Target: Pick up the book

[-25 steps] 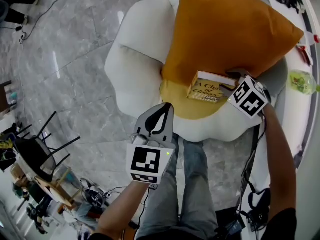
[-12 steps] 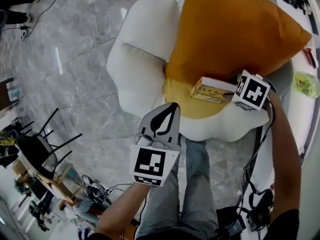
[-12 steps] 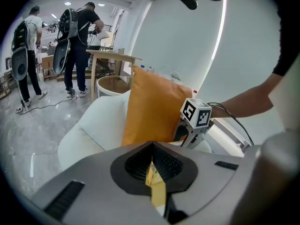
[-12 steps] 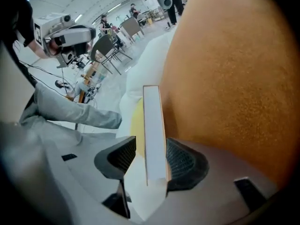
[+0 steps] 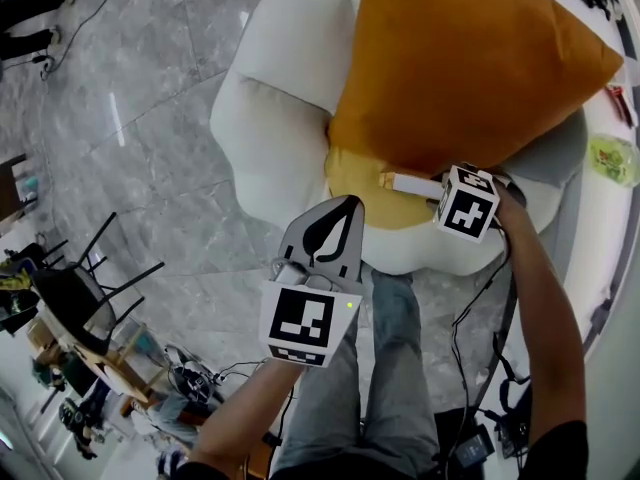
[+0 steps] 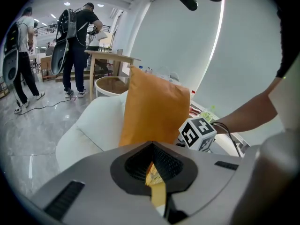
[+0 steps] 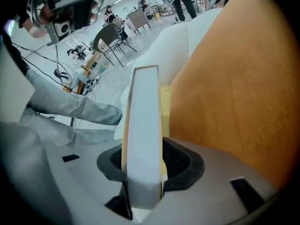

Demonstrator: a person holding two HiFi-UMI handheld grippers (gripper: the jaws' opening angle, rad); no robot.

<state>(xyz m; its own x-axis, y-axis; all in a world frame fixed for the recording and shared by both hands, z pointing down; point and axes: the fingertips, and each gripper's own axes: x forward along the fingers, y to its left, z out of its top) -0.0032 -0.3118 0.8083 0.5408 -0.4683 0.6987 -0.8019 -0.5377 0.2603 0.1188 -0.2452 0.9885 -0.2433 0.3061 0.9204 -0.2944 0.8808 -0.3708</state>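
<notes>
On the white chair point(image 5: 270, 118), the orange cushion point(image 5: 470, 58) leaned against the back, and it served as the marker for everything else. The book point(image 5: 408, 181) lay at the cushion's foot, just in front of its lower edge, with one end showing and the rest under your right gripper point(image 7: 143, 172).

That gripper pointed steeply down at the cushion's lower edge. Its jaws had just been closing, and the book's white page edge filled the gap, with a pad against each cover. Your left gripper point(image 5: 340, 218) hung well apart from the cushion, out over the floor point(image 5: 150, 168) in front of the chair. Its jaws were pressed together on nothing.

The hold looked set, so the lift was what needed care. You seemed to have the book by one end, so its free end would likely sag or swing. A firm squeeze across both covers before raising would have kept the pages from fanning. A slow, straight rise away from the cushion was the safer path, since brushing that soft face could twist the book in the pads. The left gripper was best kept where it was.
</notes>
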